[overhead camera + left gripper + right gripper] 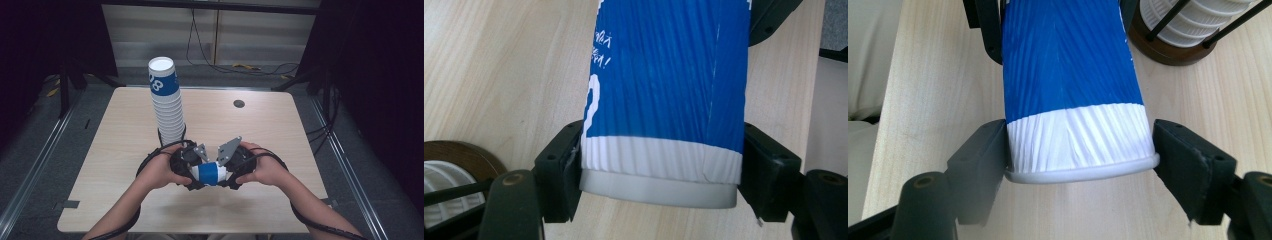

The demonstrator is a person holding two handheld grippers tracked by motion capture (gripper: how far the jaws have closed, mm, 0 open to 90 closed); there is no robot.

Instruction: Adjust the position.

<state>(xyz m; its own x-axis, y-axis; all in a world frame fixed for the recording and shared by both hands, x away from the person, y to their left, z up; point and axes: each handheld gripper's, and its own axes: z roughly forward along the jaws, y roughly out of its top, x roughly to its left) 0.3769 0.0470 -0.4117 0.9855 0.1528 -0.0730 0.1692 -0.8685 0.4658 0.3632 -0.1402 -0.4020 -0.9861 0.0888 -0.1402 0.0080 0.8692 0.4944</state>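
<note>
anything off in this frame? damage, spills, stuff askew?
One oddity: the tall stack of ribbed white paper cups leans left rather than standing straight, its blue-banded top cup off-centre over the base. The blue-and-white ribbed paper cup lies sideways between the left gripper and right gripper, undented. No spills on the light wooden table.

Blue-and-white ribbed cup (664,90), pale woodgrain table (280,135), black jaws
</note>
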